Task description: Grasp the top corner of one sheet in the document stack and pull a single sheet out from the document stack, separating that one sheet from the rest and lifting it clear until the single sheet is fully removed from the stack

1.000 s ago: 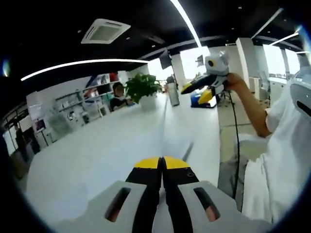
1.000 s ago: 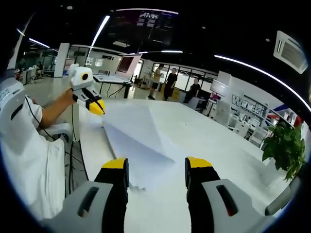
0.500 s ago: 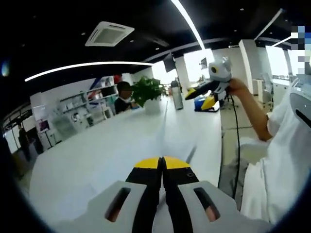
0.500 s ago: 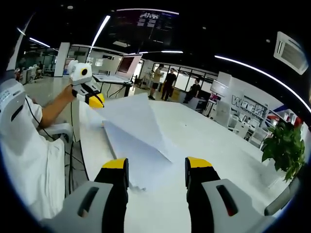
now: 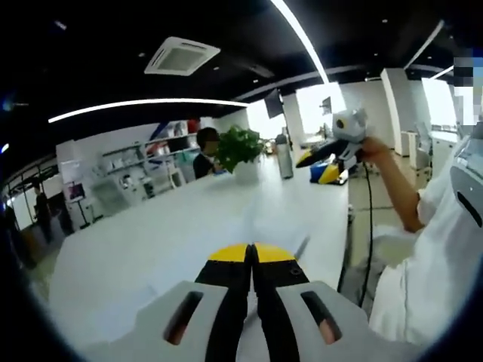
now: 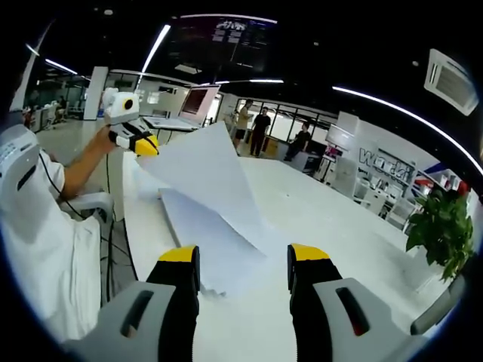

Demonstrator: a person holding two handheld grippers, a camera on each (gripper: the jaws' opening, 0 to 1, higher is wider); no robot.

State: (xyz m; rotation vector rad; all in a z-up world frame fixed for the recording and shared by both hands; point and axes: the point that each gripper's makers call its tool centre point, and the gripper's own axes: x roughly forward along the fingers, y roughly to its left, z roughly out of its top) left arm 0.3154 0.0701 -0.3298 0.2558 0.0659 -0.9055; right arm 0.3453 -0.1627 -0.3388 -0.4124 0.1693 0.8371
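Raised higher, left claw [image 6: 148,145] lifts sheet [image 6: 207,177] off stack [image 6: 204,241].

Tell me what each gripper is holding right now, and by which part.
The left gripper holds one white paper sheet by its top corner, lifting it off the white document stack. The right gripper holds nothing, its jaws apart.

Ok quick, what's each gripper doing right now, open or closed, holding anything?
Left gripper: shut on the sheet, its corner lifted above the document stack.
Right gripper: open, holding nothing, hovering by the stack.
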